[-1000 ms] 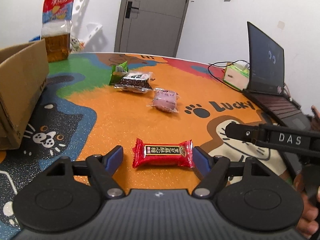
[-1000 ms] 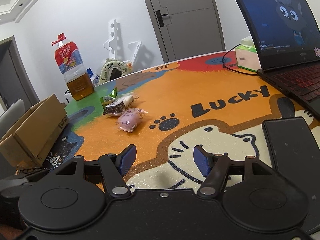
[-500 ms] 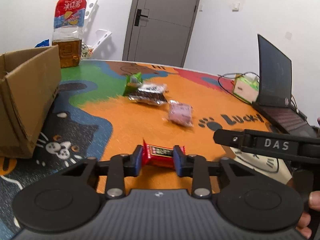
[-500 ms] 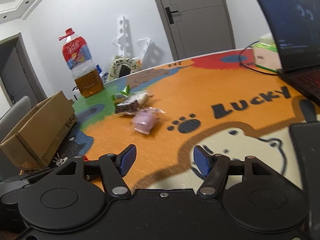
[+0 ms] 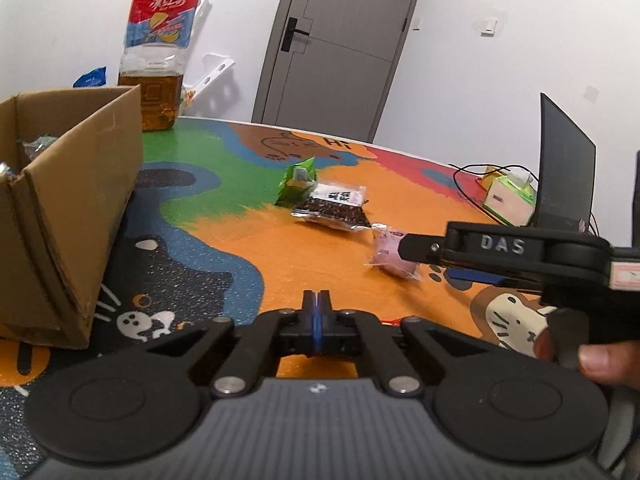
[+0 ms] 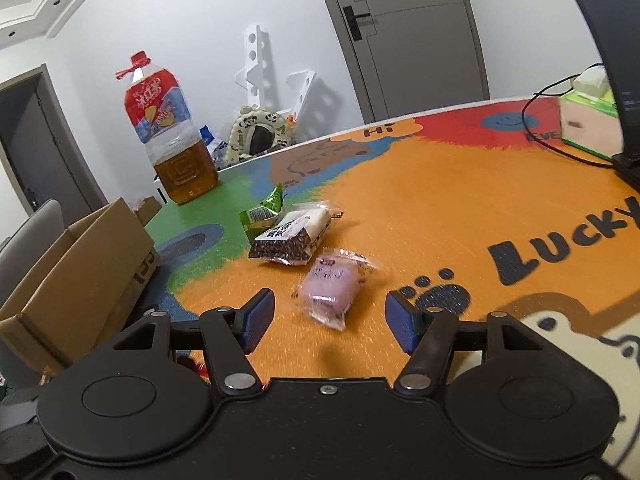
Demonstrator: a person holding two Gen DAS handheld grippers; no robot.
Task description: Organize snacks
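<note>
**Left claw (image 5: 316, 300) clamps shut; right claw (image 6: 330, 312) moves in**

The left claw has gone from wide to fully clenched, pads meeting. Only a sliver of the red snack (image 5: 390, 322) shows at lower centre, possibly pinched by its wrapper. The right claw, spread wide, now straddles the pink snack (image 6: 330, 286). The cardboard box (image 5: 80, 200) at left looks like the next stop.

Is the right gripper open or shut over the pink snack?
Open. The right gripper has its blue pads spread wide, with the pink snack lying on the table between and just beyond them, untouched.
</note>
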